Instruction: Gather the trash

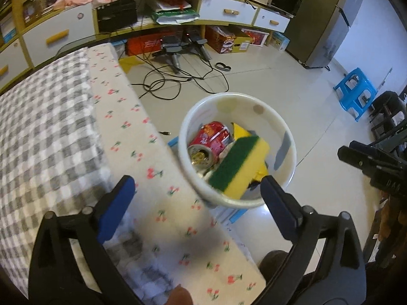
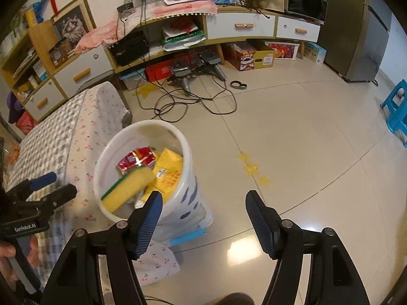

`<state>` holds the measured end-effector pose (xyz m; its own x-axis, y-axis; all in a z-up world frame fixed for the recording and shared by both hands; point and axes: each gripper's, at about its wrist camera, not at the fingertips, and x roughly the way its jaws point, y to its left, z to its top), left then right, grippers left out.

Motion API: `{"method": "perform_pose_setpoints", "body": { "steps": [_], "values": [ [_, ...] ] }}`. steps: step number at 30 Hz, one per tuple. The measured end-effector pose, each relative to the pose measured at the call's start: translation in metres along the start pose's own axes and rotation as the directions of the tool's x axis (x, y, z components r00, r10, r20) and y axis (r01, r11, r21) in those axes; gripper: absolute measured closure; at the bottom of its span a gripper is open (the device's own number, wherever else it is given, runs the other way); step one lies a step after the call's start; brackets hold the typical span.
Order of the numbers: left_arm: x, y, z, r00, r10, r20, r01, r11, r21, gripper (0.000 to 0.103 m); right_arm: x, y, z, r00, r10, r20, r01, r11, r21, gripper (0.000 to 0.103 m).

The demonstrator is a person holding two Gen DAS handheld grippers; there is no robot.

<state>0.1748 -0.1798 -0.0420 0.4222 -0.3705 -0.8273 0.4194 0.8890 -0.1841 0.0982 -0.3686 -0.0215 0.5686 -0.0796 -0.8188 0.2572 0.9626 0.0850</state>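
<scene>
White bin [image 1: 285,167] on the floor beside the cloth-covered bench [image 1: 63,117]. Inside the bin: sponge [image 1: 239,164] uppermost, red can [image 1: 211,141] and yellow wrapper [image 2: 169,175] beneath. Left gripper [image 1: 197,203] and right gripper [image 2: 203,222], jaws wide and empty, above the bin.

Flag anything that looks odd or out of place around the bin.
The sponge lies tilted across the white bin, one end riding up near the rim, on top of a dented red can and yellow wrappers. Black cables sprawl tangled over the floor behind.
</scene>
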Motion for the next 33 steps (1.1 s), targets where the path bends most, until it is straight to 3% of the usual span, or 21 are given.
{"method": "perform_pose_setpoints", "body": {
  "steps": [7,10,16,24,33],
  "values": [
    [-0.034,0.011,-0.022,0.996,0.075,0.043,-0.073,0.997,-0.028,0.001,-0.027,0.022,-0.009,0.998,0.022,0.054,-0.018,0.997,-0.08,0.027],
    [-0.047,0.017,-0.032,0.995,0.092,0.044,-0.09,0.995,-0.046,0.001,-0.039,0.034,-0.016,0.997,0.018,0.078,-0.011,0.995,-0.095,0.018],
    [-0.072,0.027,-0.052,0.99,0.121,0.067,-0.114,0.989,-0.097,0.001,-0.058,0.058,-0.034,0.99,0.046,0.131,-0.032,0.994,-0.105,0.017],
    [-0.092,0.035,-0.08,0.978,0.183,0.1,-0.167,0.975,-0.147,0.001,-0.061,0.079,-0.067,0.984,0.022,0.179,-0.001,0.993,-0.119,0.016],
    [-0.092,0.037,-0.1,0.971,0.22,0.093,-0.206,0.968,-0.146,0.001,-0.059,0.098,-0.08,0.975,0.011,0.223,0.028,0.985,-0.173,0.016]
  ]
}}
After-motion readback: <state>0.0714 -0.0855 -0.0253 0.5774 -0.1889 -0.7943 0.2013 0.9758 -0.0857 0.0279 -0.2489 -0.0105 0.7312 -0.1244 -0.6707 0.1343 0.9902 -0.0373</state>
